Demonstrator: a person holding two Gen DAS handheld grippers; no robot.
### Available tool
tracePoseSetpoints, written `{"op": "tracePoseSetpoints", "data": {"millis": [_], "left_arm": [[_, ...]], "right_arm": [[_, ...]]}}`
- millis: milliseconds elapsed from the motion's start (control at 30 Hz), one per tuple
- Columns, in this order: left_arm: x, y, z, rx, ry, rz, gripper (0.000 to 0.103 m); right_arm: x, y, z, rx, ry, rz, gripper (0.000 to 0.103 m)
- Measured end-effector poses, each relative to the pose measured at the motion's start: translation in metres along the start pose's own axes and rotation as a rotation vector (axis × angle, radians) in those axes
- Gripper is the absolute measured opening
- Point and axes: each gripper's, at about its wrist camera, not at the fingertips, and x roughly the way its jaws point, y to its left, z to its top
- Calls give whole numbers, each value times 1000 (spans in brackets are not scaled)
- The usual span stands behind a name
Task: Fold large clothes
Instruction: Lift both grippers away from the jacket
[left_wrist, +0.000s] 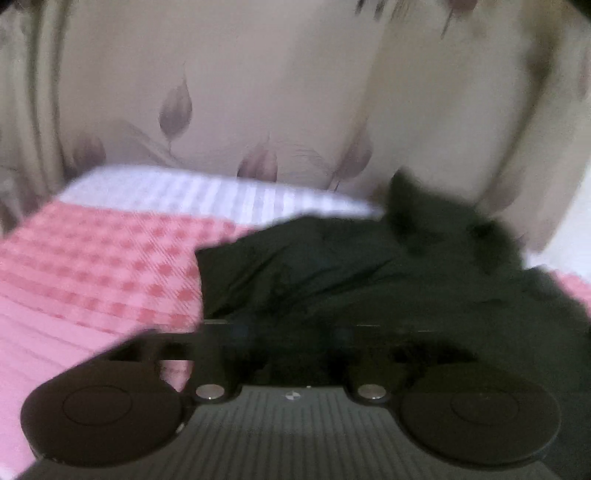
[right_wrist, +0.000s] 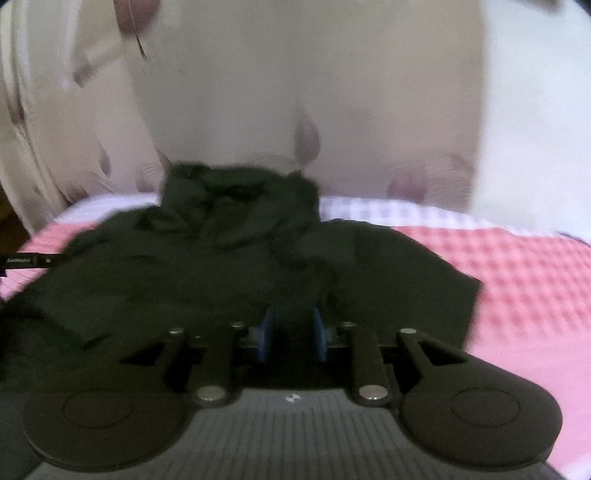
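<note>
A large dark garment (left_wrist: 369, 280) lies spread on a bed with a pink checked cover (left_wrist: 92, 266). Its bunched collar end is farthest from me, by the curtain. In the left wrist view my left gripper (left_wrist: 291, 332) hangs over the garment's near left part. Its linkage is spread wide and nothing shows between the jaws. In the right wrist view the garment (right_wrist: 240, 258) fills the middle. My right gripper (right_wrist: 292, 332) is low over its near edge, blue pads (right_wrist: 266, 330) a narrow gap apart with dark cloth showing through. Both views are blurred.
A beige curtain with a leaf print (left_wrist: 221, 92) hangs right behind the bed. A pale striped band (left_wrist: 184, 192) runs along the cover's far edge. Bare pink cover (right_wrist: 517, 277) lies to the garment's right. A black bar with white lettering (right_wrist: 33, 260) pokes in at the left edge.
</note>
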Motion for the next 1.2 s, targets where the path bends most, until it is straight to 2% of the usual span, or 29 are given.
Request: {"op": "tracePoseSetpoints", "data": {"millis": [67, 133, 200, 333, 367, 433, 500, 567, 633, 700, 867, 933, 1033, 1200], "left_arm": [[-42, 3, -5, 14, -75, -56, 98], [-81, 5, -16, 32, -94, -104, 99], [-118, 7, -33, 33, -98, -118, 103], [-179, 8, -77, 9, -109, -94, 103], [-191, 7, -89, 6, -112, -71, 103], [-216, 7, -114, 6, -129, -40, 103], [-236, 11, -134, -11, -141, 8, 103], [-257, 17, -152, -59, -174, 33, 103], [-274, 26, -166, -118, -204, 52, 103], [-285, 33, -179, -156, -196, 54, 103], [-299, 39, -198, -128, -192, 68, 103], [-301, 44, -203, -146, -200, 50, 103], [-295, 54, -206, -201, -153, -2, 103], [-285, 69, -218, -299, -81, -79, 103]], "right_arm": [[-47, -5, -19, 39, -57, 57, 34], [-100, -8, -47, 79, -117, 107, 67], [-154, -5, -79, 90, -200, 128, 79], [-248, 5, -138, 100, -309, 88, 82], [-268, 6, -150, 106, -330, 76, 84], [-304, 11, -179, 104, -362, 23, 95], [-325, 14, -201, 98, -375, -34, 99], [-336, 12, -223, 121, -373, -70, 99], [-337, 7, -242, 195, -362, -101, 99], [-333, 2, -259, 294, -359, -94, 99], [-317, 8, -284, 378, -336, -106, 99], [-314, 2, -290, 434, -345, -101, 99], [-308, -2, -299, 520, -361, -52, 99], [-288, 2, -293, 517, -338, 5, 99]]}}
